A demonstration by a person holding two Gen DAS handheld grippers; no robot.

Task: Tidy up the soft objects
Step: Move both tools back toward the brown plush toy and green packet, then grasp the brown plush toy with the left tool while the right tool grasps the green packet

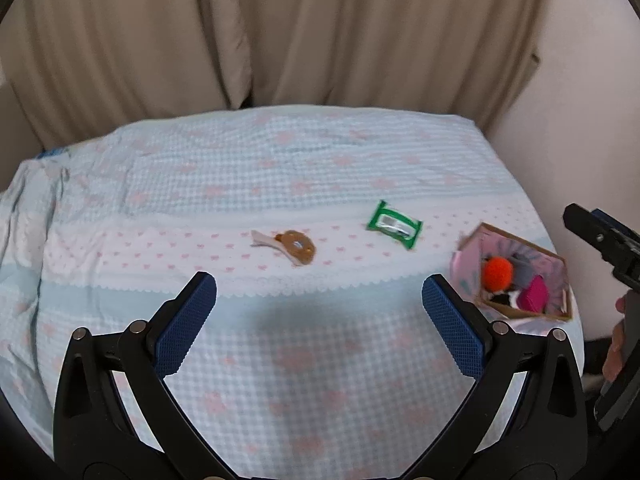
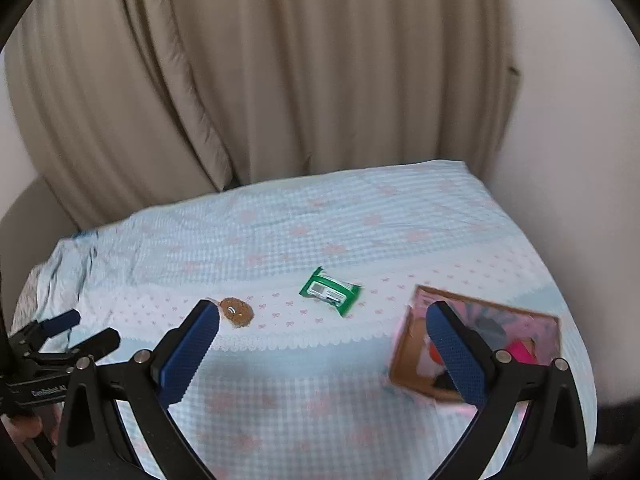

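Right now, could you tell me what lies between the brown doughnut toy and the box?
The green packet lies between doughnut toy and box, clearest in the left wrist view.

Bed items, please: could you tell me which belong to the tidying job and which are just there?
Job:
- brown round plush clip
- green wipes packet
- cardboard box holding orange pompom

Just there:
- checked bedspread
- beige curtain

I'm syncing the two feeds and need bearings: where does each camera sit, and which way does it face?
Left wrist: on the left gripper, facing across the bed toward the curtain; own open fingers show, right gripper at the edge.
Right wrist: on the right gripper, same heading; left gripper shows.
Shared: green packet, brown toy, box.
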